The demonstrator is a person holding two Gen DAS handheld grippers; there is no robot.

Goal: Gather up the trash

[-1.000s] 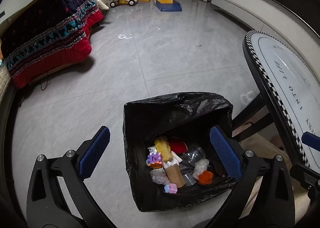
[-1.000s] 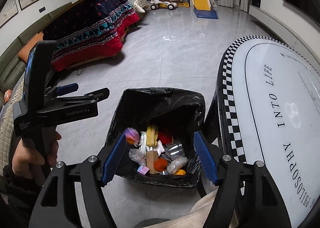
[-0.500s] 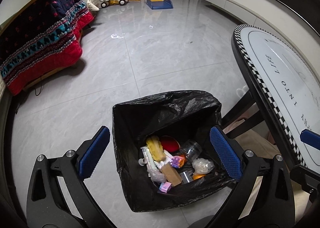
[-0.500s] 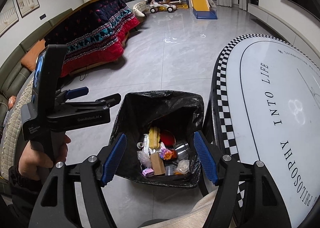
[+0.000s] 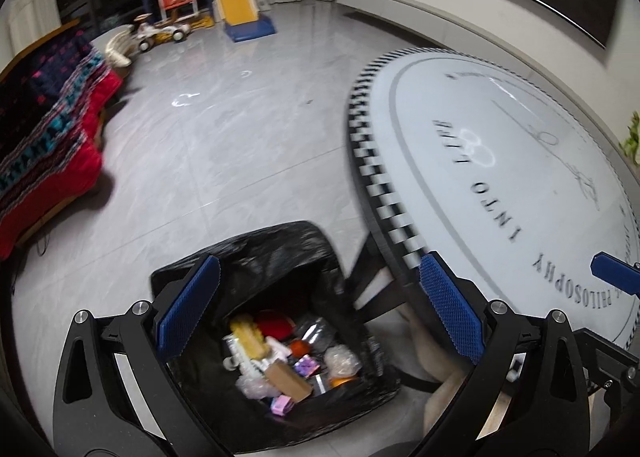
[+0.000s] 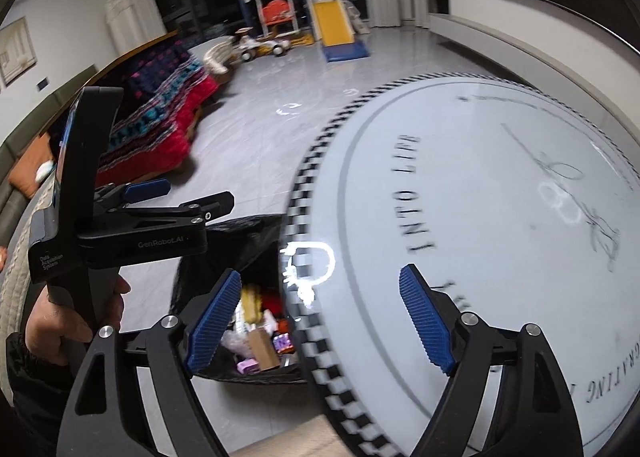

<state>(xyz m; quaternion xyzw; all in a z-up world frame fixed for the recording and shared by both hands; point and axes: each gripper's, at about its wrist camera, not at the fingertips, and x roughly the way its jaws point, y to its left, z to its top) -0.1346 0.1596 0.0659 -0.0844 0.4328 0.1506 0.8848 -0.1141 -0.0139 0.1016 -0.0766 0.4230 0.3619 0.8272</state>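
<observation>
A bin lined with a black bag (image 5: 256, 253) stands on the floor beside the round table. It holds several pieces of trash (image 5: 280, 361): wrappers, a brown box, a yellow piece, a red piece. My left gripper (image 5: 320, 317) is open and empty, above the bin's right side. My right gripper (image 6: 324, 321) is open and empty, over the table's checkered edge (image 6: 300, 193). The bin (image 6: 256, 233) shows partly behind that edge. The left gripper also shows in the right wrist view (image 6: 192, 197), held in a hand.
The round white table (image 5: 500, 161) with black lettering fills the right side. A sofa with a red patterned blanket (image 5: 44, 145) stands at the left. A toy slide (image 5: 240, 9) and ride-on toys stand far back. Grey tiled floor (image 5: 224, 129) lies between.
Both grippers have swung right and risen, from over the bin toward the table. The table now fills much more of both views. A small colourful piece settled among the trash.
</observation>
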